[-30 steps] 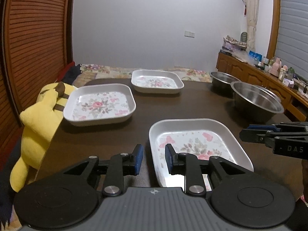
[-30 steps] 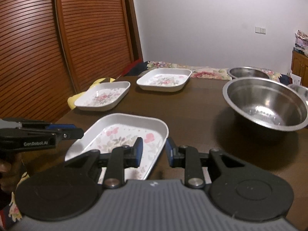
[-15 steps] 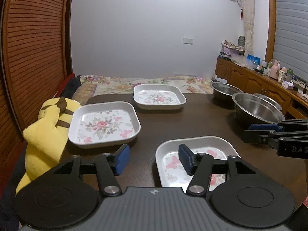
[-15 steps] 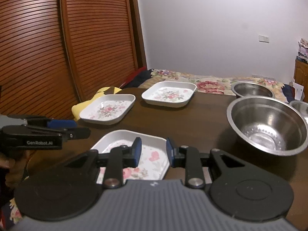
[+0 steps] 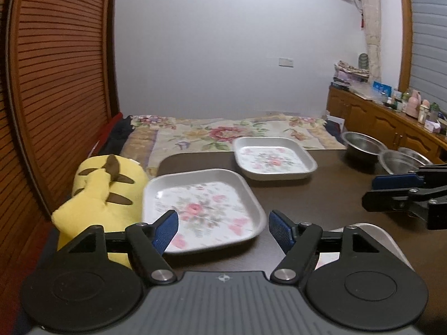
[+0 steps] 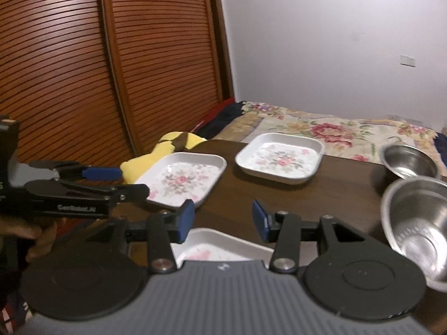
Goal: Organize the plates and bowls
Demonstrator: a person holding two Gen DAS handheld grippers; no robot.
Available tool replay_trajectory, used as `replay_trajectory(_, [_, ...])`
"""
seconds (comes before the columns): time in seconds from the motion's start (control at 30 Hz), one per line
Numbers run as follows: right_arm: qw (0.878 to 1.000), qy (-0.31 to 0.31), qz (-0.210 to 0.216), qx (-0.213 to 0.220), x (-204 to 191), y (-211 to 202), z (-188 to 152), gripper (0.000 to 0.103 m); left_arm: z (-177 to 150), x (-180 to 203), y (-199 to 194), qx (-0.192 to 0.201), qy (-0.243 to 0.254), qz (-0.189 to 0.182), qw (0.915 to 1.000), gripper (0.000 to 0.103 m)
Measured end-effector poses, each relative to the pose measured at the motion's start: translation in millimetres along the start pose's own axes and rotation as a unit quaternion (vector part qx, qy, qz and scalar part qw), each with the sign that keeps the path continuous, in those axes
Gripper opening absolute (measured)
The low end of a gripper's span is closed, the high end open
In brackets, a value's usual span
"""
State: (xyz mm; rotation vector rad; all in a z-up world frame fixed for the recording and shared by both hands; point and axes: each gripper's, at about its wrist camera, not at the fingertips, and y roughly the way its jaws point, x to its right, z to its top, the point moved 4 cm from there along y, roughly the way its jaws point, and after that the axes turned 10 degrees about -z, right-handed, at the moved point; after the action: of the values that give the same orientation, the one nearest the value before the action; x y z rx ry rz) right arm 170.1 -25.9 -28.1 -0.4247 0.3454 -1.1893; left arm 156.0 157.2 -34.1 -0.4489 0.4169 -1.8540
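Three white square floral plates lie on the dark wooden table (image 5: 321, 198). The left plate (image 5: 204, 209) (image 6: 181, 178) is in front of my left gripper (image 5: 223, 230), which is open and empty. The far plate (image 5: 273, 157) (image 6: 280, 157) lies behind it. The near plate (image 5: 368, 237) (image 6: 220, 249) lies under my right gripper (image 6: 222, 220), which is open and empty. Steel bowls (image 5: 363, 142) (image 6: 416, 217) stand at the table's right. The right gripper also shows at the right edge of the left wrist view (image 5: 391, 192), and the left gripper at the left of the right wrist view (image 6: 111, 181).
A yellow plush toy (image 5: 103, 195) lies against the table's left edge. Slatted wooden doors (image 6: 83, 69) stand on the left. A bed with a floral cover (image 5: 237, 132) is behind the table. A wooden sideboard (image 5: 391, 122) with bottles runs along the right wall.
Both grippers have opened wider and risen. The left gripper has swung left from the near plate toward the left plate. The right gripper's view has tilted up and back.
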Motion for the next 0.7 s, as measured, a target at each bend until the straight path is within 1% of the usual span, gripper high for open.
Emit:
replay_trajectory(0.1, [1.0, -0.006, 0.01, -0.009, -11.6, 13.7, 8.9, 0.048, 4.7, -21.1, 7.2, -0.005, -0.002, 0.002, 1.0, 0.074])
replay_trajectory(0.17, [1.0, -0.008, 0.015, -0.017, -18.3, 25.3, 15.2, 0.048, 7.2, -32.9, 12.9, -0.011, 0.0, 0.002, 0.9999, 0.071])
replay_trajectory(0.23, [0.999, -0.01, 0.019, -0.025, -23.4, 35.5, 20.2, 0.048, 9.0, -44.3, 19.3, -0.017, 0.002, 0.001, 0.9998, 0.064])
replay_trajectory(0.4, [0.998, -0.007, 0.03, -0.053, -33.0, 61.6, 28.2, 0.047, 11.4, -68.4, 33.4, -0.03, -0.003, -0.011, 0.9995, 0.054])
replay_trajectory(0.53, [0.997, -0.005, 0.029, -0.076, -36.0, 82.9, 30.8, 0.047, 10.4, -84.2, 45.3, -0.041, -0.006, -0.012, 0.9991, 0.047])
replay_trajectory(0.7, [0.994, -0.004, 0.026, -0.102, -37.4, 106.6, 26.6, 0.041, 6.0, -100.4, 56.7, -0.05, -0.019, -0.012, 0.9985, 0.039])
